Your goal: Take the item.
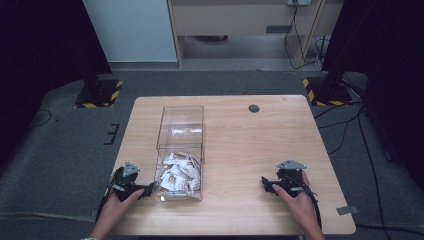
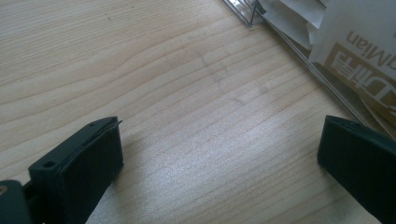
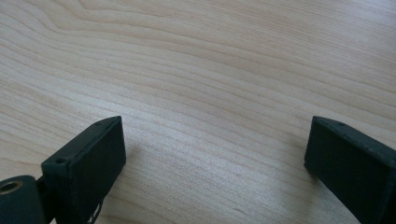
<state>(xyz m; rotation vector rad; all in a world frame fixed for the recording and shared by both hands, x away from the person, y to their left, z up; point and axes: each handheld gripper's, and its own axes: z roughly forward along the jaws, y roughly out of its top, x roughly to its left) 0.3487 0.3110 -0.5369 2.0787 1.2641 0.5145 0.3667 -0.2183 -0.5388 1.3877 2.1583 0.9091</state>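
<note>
A clear box (image 1: 180, 150) of white sachets (image 1: 177, 175) is seen just beside the left gripper (image 1: 148, 189), jaws spread wide. The right gripper (image 1: 266, 184), also spread, is held well apart, over bare table (image 1: 240, 145).

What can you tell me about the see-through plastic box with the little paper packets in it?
The clear plastic box is long, upright and open-topped, with thin see-through walls. It stands on the light wooden table, left of the middle. Its far half looks bare; the near half holds a heap of white paper packets with brown print. The left gripper rests beside its near left corner, jaws wide apart; touching cannot be told.
</note>
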